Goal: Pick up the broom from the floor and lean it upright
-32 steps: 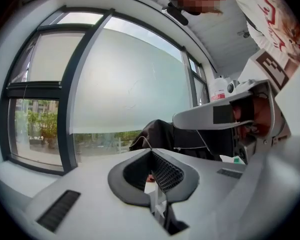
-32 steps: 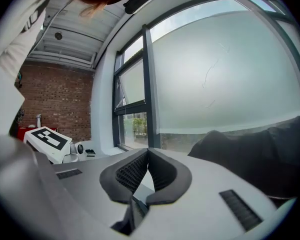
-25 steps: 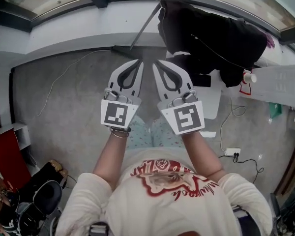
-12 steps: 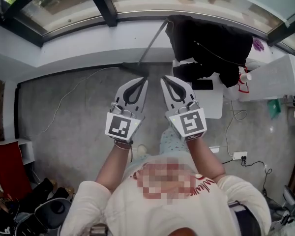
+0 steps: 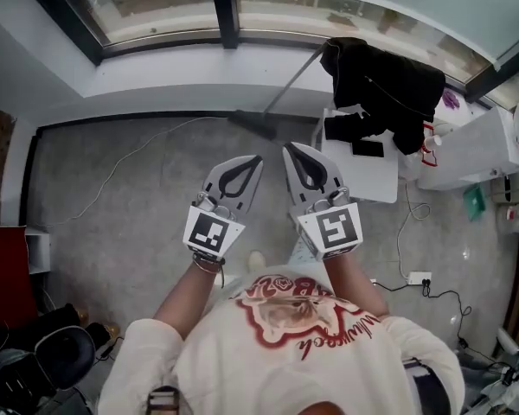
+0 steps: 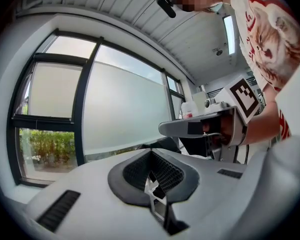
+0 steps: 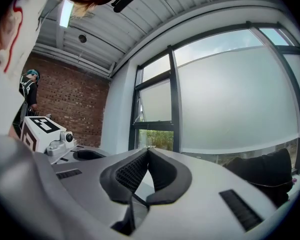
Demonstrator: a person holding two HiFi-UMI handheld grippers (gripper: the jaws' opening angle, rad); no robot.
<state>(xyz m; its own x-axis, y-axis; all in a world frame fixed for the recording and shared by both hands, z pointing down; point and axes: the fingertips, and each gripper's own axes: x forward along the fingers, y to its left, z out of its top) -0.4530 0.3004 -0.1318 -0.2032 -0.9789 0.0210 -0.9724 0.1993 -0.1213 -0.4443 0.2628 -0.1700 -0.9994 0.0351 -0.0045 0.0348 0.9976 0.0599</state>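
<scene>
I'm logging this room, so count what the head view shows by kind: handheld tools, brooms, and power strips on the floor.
Tools: 2, left tool and right tool
Broom: 1
Power strip: 1
Total: 4

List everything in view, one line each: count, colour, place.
broom: one, dark head, grey handle, leaning upright on the wall under the window
window: one, black frame, top
jacket: one, black, at the table's far end
table: one, white, right of the broom
power strip: one, white, on the floor at right
left gripper: one, grey, shut, empty
right gripper: one, grey, shut, empty
</scene>
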